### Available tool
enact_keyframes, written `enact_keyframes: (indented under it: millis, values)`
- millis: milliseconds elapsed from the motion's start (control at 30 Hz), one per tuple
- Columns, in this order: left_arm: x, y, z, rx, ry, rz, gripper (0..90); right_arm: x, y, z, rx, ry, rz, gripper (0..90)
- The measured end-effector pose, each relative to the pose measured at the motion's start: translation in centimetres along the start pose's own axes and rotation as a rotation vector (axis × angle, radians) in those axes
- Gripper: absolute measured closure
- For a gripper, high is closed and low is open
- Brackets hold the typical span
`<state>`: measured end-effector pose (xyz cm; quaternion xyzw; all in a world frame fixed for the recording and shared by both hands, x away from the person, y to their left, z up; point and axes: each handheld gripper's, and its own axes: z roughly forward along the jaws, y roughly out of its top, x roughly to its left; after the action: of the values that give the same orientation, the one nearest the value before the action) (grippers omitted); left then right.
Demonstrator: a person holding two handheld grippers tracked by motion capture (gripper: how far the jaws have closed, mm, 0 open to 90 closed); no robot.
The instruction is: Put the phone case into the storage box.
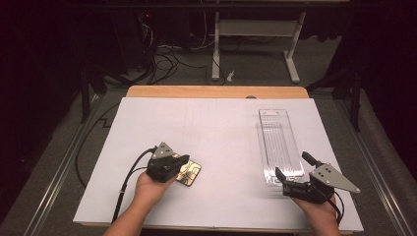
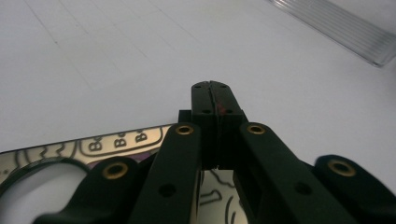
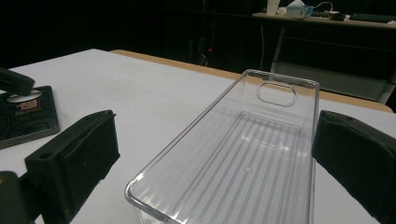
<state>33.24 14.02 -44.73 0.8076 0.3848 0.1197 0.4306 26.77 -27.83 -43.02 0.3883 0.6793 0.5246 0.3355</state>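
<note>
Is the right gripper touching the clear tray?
Apart. The right gripper view shows the right gripper open, jaws wide either side of the clear tray, with white table visible between.

The left gripper (image 1: pixel 183 162) is matt black, with a grey three-cornered plate on top dotted with small dark screws; a black cable trails from its rear in a long curve; in the left gripper view its two linkage arms carry brass-ringed pivot holes, and the flat black pads (image 2: pixel 224 100) show small screw recesses and faint reddish smudges. The right gripper (image 1: pixel 290 172) is likewise black, with a larger grey triangular plate and a thin black cable; its pads (image 3: pixel 79 158) are thick, blocky and slightly rough-surfaced. Both forearms are bare, no sleeves showing.
</note>
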Motion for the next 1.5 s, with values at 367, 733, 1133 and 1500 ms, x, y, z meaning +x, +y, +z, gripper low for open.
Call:
enact_keyframes:
  millis: [367,733,1133,1500]
  values:
    - [-2.1,2.4,4.9,0.194,0.023,0.017,89.7,-0.1,-0.1,0.0,0.004,0.007,-0.002,1.1]
    - [-1.7,2.1,5.7,0.257,0.029,0.045,89.7,-0.2,-0.1,-0.1,0.003,0.000,0.009,1.7]
    - [-2.1,0.9,4.2,0.268,-0.019,0.064,89.8,-0.3,-0.1,-0.3,-0.001,-0.008,0.014,2.2]
    - [-2.3,-1.1,1.5,0.300,-0.035,0.115,89.8,-0.2,-0.1,-0.2,0.001,-0.016,0.010,3.0]
